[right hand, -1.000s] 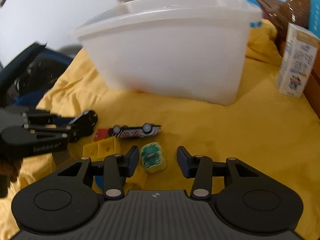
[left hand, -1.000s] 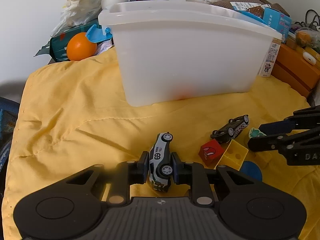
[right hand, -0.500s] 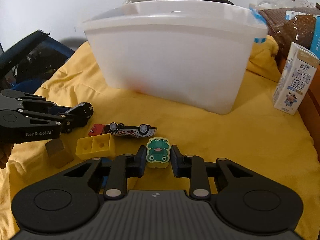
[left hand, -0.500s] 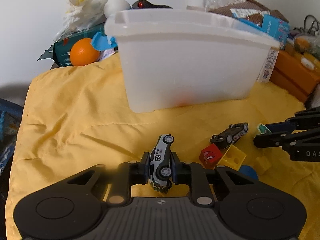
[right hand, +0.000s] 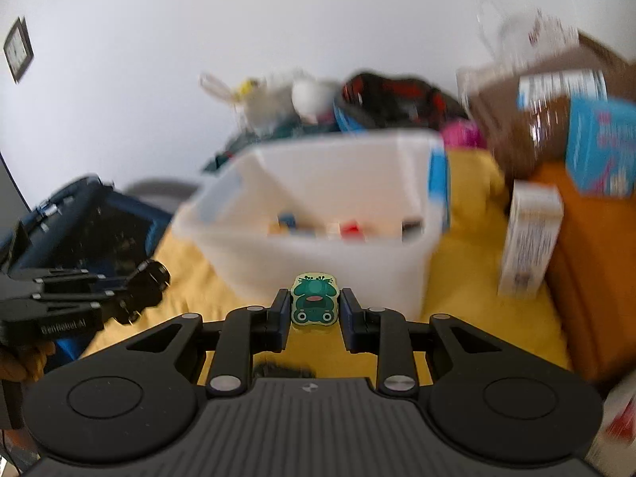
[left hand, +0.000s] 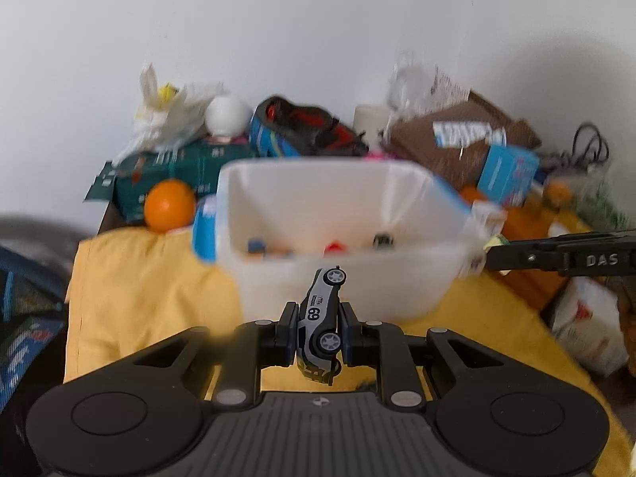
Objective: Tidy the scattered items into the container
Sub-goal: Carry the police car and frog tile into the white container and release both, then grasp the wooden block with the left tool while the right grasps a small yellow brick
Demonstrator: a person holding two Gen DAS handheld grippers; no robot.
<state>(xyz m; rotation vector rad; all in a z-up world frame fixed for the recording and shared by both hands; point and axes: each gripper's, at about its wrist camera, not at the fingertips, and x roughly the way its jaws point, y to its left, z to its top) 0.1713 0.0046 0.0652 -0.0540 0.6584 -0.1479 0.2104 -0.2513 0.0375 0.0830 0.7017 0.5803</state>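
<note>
Container (left hand: 346, 290) sits on the yellow cloth (left hand: 151, 290) ahead of both your grippers, open-topped, with a few small toys already on its floor. Your left gripper (left hand: 318, 334) is clamped on the toy car (left hand: 320, 326), which stands nose-up between the fingers, short of the container's near wall. Your right gripper (right hand: 314, 310) pinches the green frog piece (right hand: 314, 300), also on the near side of that wall.

The car looks the likelier one to go astray: it is gripped only around its middle and tilts, so a quick swing could twist it loose before it clears the rim. Let go too early and either toy falls on the cloth in front of the container. Both grippers head for the same opening, so they could knock together above it.

Behind the container lie an orange (left hand: 169, 210), boxes and bags; to its right stands a carton (right hand: 528, 238). The near wall is what you must lift over.
</note>
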